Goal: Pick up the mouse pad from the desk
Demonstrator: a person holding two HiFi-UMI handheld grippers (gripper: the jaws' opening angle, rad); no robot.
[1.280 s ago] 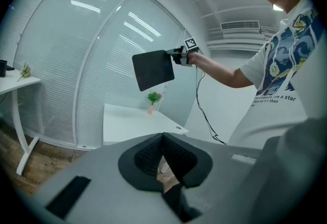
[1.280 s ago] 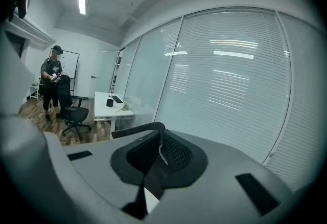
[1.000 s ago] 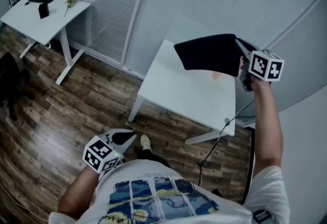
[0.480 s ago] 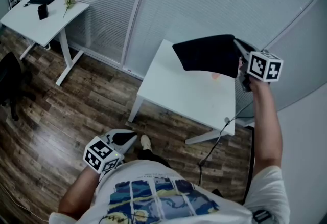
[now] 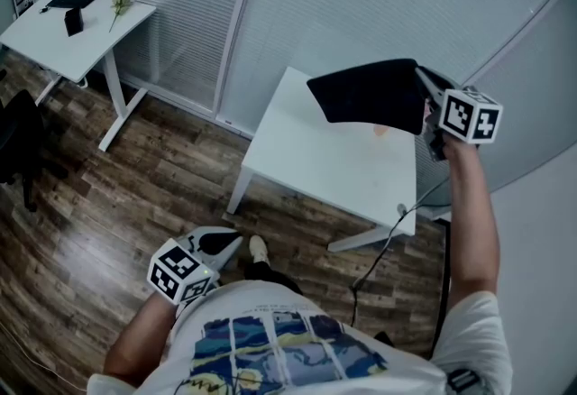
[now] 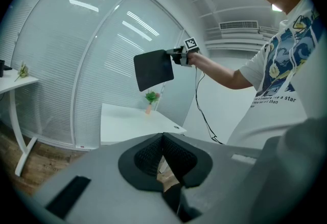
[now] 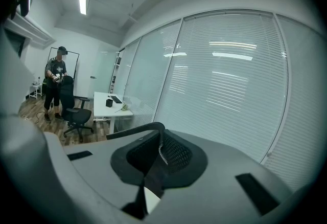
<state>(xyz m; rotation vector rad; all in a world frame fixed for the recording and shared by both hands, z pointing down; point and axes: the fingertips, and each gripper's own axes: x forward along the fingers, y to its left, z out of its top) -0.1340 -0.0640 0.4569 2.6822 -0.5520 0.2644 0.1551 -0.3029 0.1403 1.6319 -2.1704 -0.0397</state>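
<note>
The black mouse pad (image 5: 370,91) hangs in the air above the far right part of the white desk (image 5: 315,159), clear of its top. My right gripper (image 5: 422,96) is shut on the pad's right edge. In the right gripper view the pad (image 7: 140,129) shows edge-on as a thin black strip pinched between the pads. My left gripper (image 5: 228,243) is low by the person's body, over the wooden floor, shut with nothing in it. The left gripper view shows the pad (image 6: 153,69) held up by the right gripper (image 6: 178,56) above the desk (image 6: 127,120).
A small potted plant (image 5: 381,133) stands on the desk under the pad. A cable (image 5: 388,240) drops from the desk's near right corner. A second white desk (image 5: 81,19) and a black chair (image 5: 13,150) are at far left. A person (image 7: 56,82) stands far off. Blinds line the walls.
</note>
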